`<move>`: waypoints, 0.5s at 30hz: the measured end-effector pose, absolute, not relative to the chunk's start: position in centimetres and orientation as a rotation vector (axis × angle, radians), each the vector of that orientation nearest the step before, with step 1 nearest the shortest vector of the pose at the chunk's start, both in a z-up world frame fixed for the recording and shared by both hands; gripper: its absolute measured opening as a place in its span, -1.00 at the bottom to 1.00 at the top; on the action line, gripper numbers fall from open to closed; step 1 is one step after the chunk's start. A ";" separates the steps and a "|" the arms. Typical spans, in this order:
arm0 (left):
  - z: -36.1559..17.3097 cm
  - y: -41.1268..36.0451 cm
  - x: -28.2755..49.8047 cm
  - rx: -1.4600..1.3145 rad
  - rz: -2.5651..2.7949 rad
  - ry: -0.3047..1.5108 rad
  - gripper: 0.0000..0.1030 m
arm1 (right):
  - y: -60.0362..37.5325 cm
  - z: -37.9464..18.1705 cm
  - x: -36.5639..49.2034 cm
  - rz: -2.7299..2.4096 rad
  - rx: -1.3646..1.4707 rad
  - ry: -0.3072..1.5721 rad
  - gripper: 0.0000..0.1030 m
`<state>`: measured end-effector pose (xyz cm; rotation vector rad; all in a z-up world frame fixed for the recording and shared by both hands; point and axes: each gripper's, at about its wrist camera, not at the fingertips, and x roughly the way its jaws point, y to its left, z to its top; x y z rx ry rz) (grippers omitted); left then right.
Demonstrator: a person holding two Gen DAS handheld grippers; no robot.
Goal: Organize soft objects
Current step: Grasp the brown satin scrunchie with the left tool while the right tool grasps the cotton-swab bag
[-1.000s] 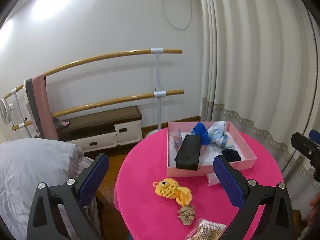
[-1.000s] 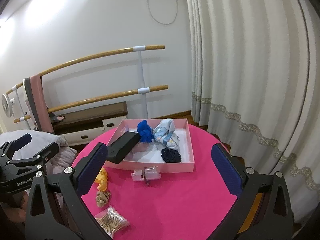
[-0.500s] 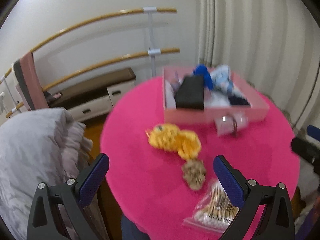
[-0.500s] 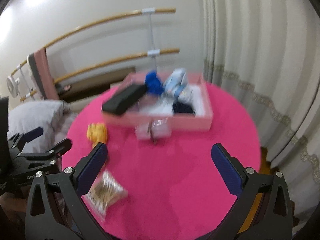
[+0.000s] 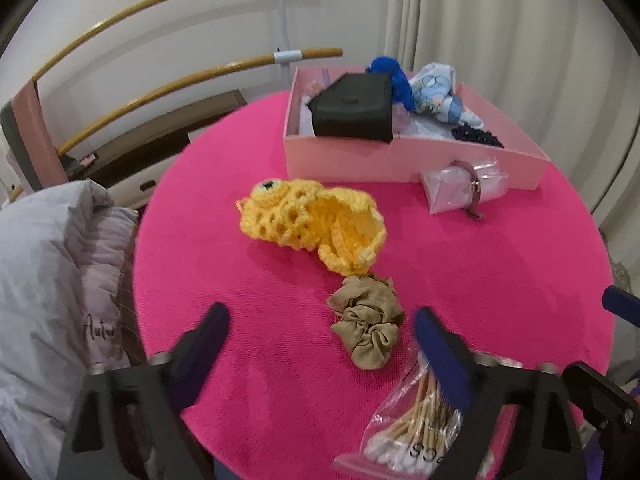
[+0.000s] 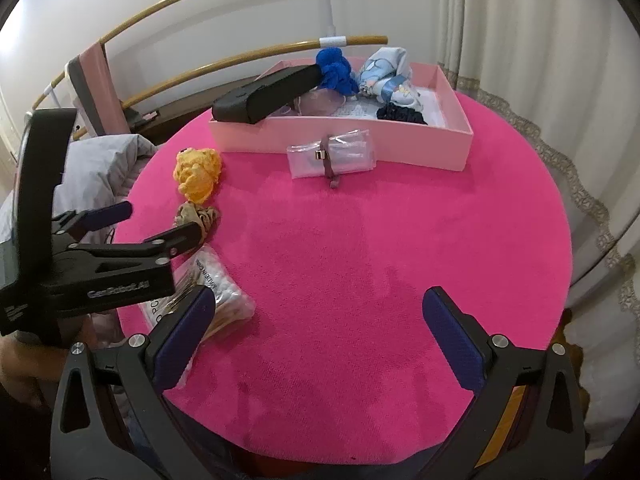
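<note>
A yellow crochet fish (image 5: 316, 226) lies on the round pink table (image 5: 500, 264). A tan scrunchie (image 5: 366, 330) lies just in front of it. My left gripper (image 5: 320, 344) is open and empty, close above the table with the scrunchie just ahead of its fingers; it also shows in the right wrist view (image 6: 156, 224). My right gripper (image 6: 316, 328) is open and empty above the table's front part. The fish (image 6: 198, 174) and scrunchie (image 6: 198, 218) lie to its far left. A pink box (image 6: 456, 148) at the back holds a blue soft item (image 6: 334, 70), a light blue plush (image 6: 390, 76) and a dark scrunchie (image 6: 400, 114).
A black case (image 5: 354, 108) leans on the box's left wall. A clear packet with a clip (image 6: 332, 154) lies in front of the box. A bag of cotton swabs (image 5: 416, 428) lies by the left gripper. Grey bedding (image 5: 44, 280) is at the left, curtains (image 6: 540, 40) at the right.
Both grippers have tilted down and moved closer to the table. The left one has come in low over the scrunchie and swab bag. Both stay open.
</note>
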<state>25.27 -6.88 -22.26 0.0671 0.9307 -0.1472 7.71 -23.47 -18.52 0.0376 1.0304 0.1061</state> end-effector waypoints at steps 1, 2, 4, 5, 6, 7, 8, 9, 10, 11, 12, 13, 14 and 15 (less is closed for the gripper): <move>-22.7 -6.8 25.7 0.059 -0.154 0.946 0.20 | -23.3 -18.7 7.9 0.110 0.036 1.033 1.00; -23.2 -6.7 26.2 0.041 -0.175 0.963 0.10 | -23.1 -18.8 7.9 0.116 0.034 1.037 1.00; -23.4 -6.6 26.6 0.036 -0.184 0.970 -0.18 | -22.7 -19.1 8.1 0.131 0.033 1.043 1.00; -23.3 -6.6 26.8 0.043 -0.186 0.965 -0.25 | -22.4 -19.4 8.2 0.143 0.031 1.047 1.00; -23.3 -6.6 26.9 0.042 -0.194 0.966 -0.42 | -22.1 -19.6 8.4 0.153 0.031 1.050 1.00; -23.3 -6.6 26.9 0.043 -0.197 0.966 -0.47 | -21.8 -19.7 8.5 0.165 0.031 1.051 1.00; -23.2 -6.6 26.9 0.051 -0.195 0.959 -0.47 | -21.4 -19.9 8.6 0.186 0.032 1.052 1.00; -23.1 -6.5 26.9 0.058 -0.195 0.955 -0.49 | -21.0 -20.1 8.7 0.205 0.031 1.053 1.00; -23.1 -6.5 26.8 0.062 -0.196 0.954 -0.50 | -20.5 -20.2 8.9 0.227 0.028 1.056 1.00; -23.1 -6.5 26.7 0.065 -0.196 0.952 -0.51 | -20.0 -20.5 9.1 0.245 0.021 1.061 1.00; -23.2 -6.5 26.8 0.066 -0.196 0.953 -0.52 | -19.4 -20.8 9.3 0.265 0.010 1.068 1.00; -23.3 -6.4 26.7 0.067 -0.197 0.954 -0.53 | -18.9 -21.1 9.4 0.278 0.004 1.071 1.00; -23.1 -6.4 26.4 0.067 -0.198 0.954 -0.53 | -18.5 -21.4 9.6 0.294 -0.001 1.077 1.00; -23.0 -6.4 26.2 0.068 -0.199 0.953 -0.53 | -18.0 -21.8 9.8 0.311 -0.007 1.086 0.95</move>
